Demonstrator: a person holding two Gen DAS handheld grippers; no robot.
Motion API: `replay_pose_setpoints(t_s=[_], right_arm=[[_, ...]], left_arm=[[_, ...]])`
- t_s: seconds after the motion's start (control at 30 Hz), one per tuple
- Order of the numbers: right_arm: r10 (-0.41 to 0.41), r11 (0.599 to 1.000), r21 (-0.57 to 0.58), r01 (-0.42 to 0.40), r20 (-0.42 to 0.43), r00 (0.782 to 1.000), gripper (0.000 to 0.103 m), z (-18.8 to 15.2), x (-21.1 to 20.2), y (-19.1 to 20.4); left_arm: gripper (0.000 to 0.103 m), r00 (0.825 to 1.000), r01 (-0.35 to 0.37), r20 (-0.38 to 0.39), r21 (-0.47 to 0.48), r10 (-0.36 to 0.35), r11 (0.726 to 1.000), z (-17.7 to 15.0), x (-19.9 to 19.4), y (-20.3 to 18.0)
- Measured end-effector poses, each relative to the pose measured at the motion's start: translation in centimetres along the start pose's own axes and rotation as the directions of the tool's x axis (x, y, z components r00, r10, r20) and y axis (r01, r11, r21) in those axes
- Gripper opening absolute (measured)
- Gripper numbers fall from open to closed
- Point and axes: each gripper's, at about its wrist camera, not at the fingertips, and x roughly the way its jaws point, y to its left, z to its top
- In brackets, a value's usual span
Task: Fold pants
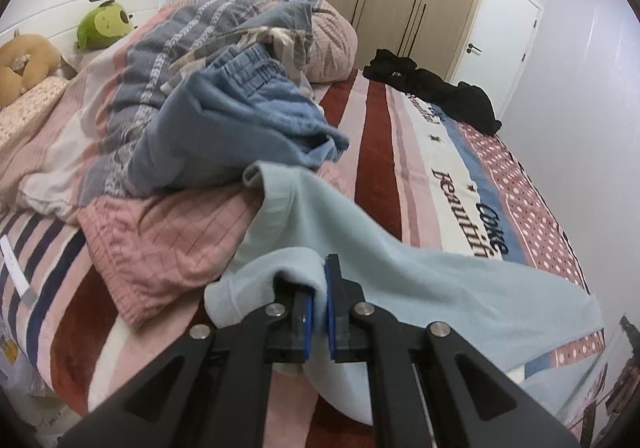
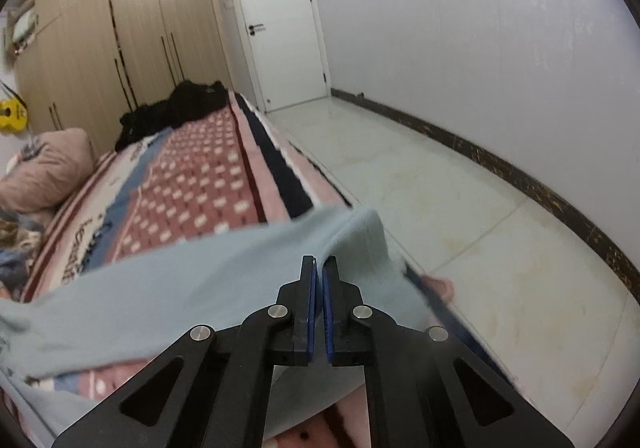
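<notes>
The pale blue pants [image 1: 420,268] hang stretched between the two grippers above the striped bed [image 1: 376,152]. The left gripper [image 1: 319,288] pinches a bunched edge between its fingers; the right gripper [image 2: 319,276] has its fingers pressed onto a thin corner. That right hold looks shallow, so tension could pull the fleece free. Slack could also catch the pink garment [image 1: 160,240] beside it.

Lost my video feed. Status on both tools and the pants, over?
Left tool shut on light blue fleece pants. Right tool shut on them too. Pants slung between tools over striped bedspread. Rumpled clothes pile beyond.
</notes>
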Motion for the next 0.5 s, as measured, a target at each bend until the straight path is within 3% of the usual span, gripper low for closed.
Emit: replay_pose_setpoints(t_s=[0.3, 0.5], right_arm=[[-0.016, 0.999, -0.027, 0.018, 0.062, 0.998, 0.0, 5.6, 1.3, 1.1], [-0.077, 0.996, -0.028, 0.079, 0.081, 0.994, 0.0, 8.9, 3.5, 1.2]], left_arm=[[0.003, 0.999, -0.049, -0.014, 0.005, 0.049, 0.999, 4.0, 3.6, -0.7], [0.003, 0.996, -0.085, -0.037, 0.007, 0.085, 0.996, 6.0, 6.8, -1.2]])
